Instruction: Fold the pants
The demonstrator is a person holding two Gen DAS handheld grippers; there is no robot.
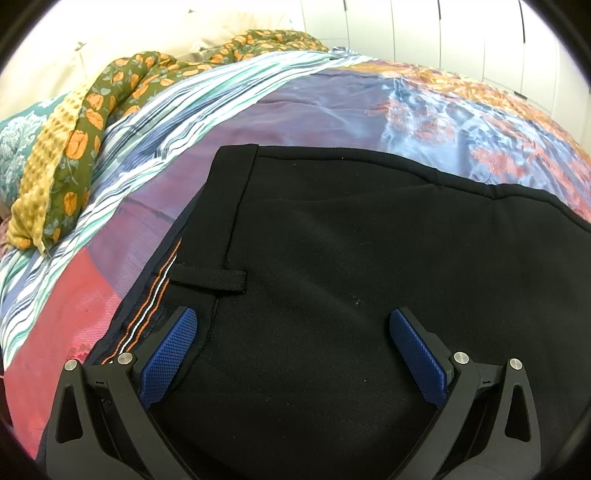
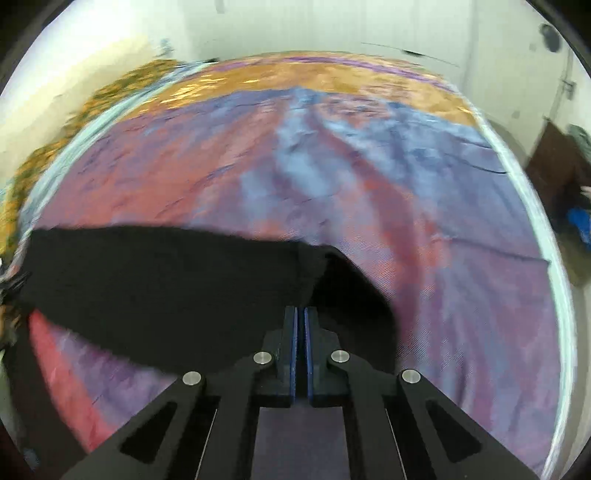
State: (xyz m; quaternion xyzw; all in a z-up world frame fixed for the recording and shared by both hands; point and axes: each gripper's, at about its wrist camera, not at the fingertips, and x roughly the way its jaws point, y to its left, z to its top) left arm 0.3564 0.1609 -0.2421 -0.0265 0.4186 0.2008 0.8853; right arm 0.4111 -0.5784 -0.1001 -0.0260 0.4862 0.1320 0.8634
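Black pants (image 1: 351, 258) lie on a bed with a purple, red and blue cover (image 1: 314, 107). In the left wrist view I see their waistband (image 1: 221, 221) with a belt loop (image 1: 210, 278) and an orange-striped inner band. My left gripper (image 1: 293, 325) is open just above the waist area, one blue pad (image 1: 170, 354) over the waistband, holding nothing. In the right wrist view my right gripper (image 2: 300, 314) is shut on the edge of a pant leg (image 2: 166, 288) and holds it lifted above the cover (image 2: 369, 184). The leg stretches off to the left.
A rumpled green and orange floral blanket (image 1: 110, 103) and a striped sheet (image 1: 177, 107) lie at the bed's far left side. White walls (image 1: 443, 33) stand behind. The bed's right edge (image 2: 543, 229) drops to a floor with dark objects.
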